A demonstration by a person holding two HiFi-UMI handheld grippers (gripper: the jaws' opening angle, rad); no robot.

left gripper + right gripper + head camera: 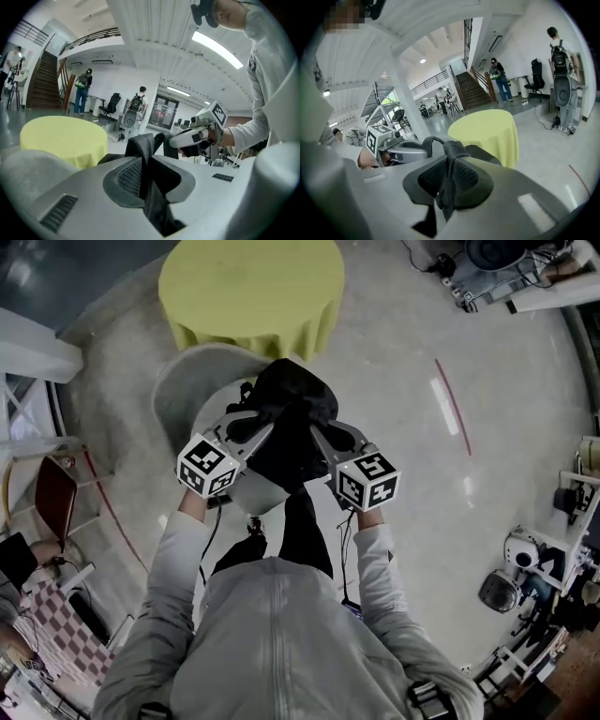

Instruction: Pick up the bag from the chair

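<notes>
The black bag (286, 413) hangs between my two grippers, over the front of the grey chair (183, 381). I cannot tell whether its underside touches the seat. My left gripper (251, 430) is shut on a black strap (144, 150) at the bag's left side. My right gripper (323, 435) is shut on another black strap (454, 151) at its right side. In the left gripper view the strap runs down between the ribbed pads (130, 174), and the right gripper (180, 139) shows beyond it. In the right gripper view the left gripper (419, 151) shows at the left.
A round table under a yellow cloth (251, 292) stands just behind the chair. A red line (452, 404) marks the floor to the right. Machines and cables (534, 568) crowd the right edge, and a red-seated chair (53, 493) stands at the left. Several people stand far off near a staircase (471, 91).
</notes>
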